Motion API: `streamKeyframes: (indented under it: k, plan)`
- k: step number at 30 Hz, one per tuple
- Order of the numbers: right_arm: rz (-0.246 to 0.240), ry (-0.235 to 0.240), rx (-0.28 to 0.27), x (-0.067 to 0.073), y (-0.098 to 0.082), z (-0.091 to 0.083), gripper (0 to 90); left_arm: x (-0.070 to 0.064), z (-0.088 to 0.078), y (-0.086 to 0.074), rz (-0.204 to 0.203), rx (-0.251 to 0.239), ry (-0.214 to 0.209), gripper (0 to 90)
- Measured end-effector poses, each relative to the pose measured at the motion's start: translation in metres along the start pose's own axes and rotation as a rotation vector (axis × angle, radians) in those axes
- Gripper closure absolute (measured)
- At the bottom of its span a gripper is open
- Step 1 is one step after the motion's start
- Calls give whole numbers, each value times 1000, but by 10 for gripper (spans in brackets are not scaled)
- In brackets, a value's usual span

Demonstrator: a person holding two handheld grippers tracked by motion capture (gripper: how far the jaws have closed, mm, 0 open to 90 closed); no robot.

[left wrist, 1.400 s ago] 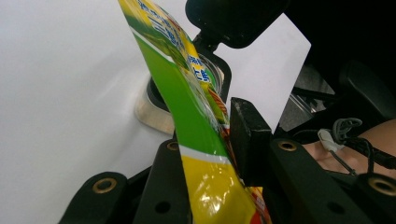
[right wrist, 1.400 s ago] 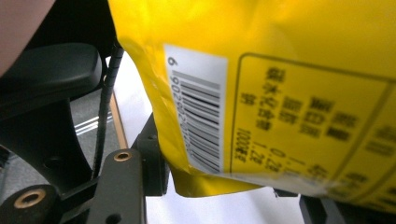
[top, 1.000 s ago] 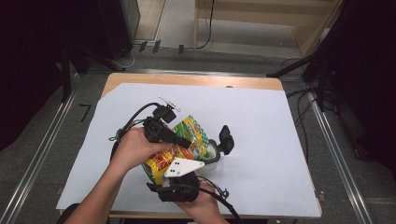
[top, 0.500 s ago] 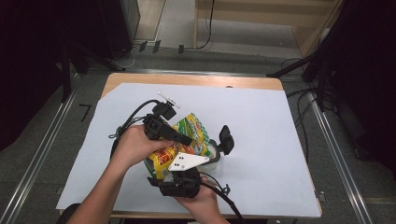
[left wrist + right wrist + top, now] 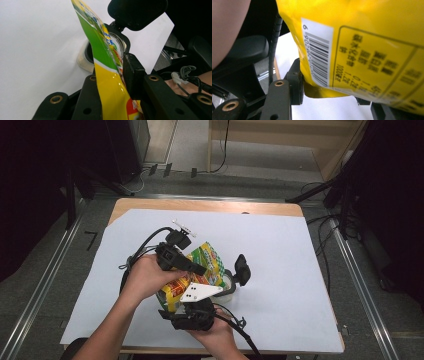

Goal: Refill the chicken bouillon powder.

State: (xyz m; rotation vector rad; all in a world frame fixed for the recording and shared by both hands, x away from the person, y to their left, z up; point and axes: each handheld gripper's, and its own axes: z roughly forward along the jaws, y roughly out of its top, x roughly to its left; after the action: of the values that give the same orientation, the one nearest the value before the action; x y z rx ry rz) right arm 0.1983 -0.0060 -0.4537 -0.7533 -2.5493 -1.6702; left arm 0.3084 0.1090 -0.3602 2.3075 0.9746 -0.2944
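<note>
Both tools clamp one yellow-green snack bag held above the white-covered surface: left tool grips its edge, right tool its bottom corner, over a clear container

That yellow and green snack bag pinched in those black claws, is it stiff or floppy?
Probably floppy: the snack bag is thin, glossy film that bends between the left gripper's jaws. Likely slippery too, given its shine. It looks light.

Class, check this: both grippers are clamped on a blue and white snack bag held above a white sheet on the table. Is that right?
Not quite. The snack bag is yellow and green, not blue and white, as the left gripper view shows. The rest stands: the left gripper and right gripper both clamp it above the white sheet.
</note>
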Motion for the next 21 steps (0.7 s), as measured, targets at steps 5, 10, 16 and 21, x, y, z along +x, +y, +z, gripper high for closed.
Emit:
streamKeyframes:
  k: [5,10,16,21]
  plan:
    - [-40,-6,18,0,0,1,509,-1,1,1,-2,-1,1,795]
    - [-78,-8,44,1,0,3,484,-1,1,1,11,2,-1,807]
    - [-80,-26,45,2,1,2,554,0,1,1,4,-7,-19,795]
    - [-22,1,8,1,3,-1,558,1,-2,2,0,-44,-47,730]
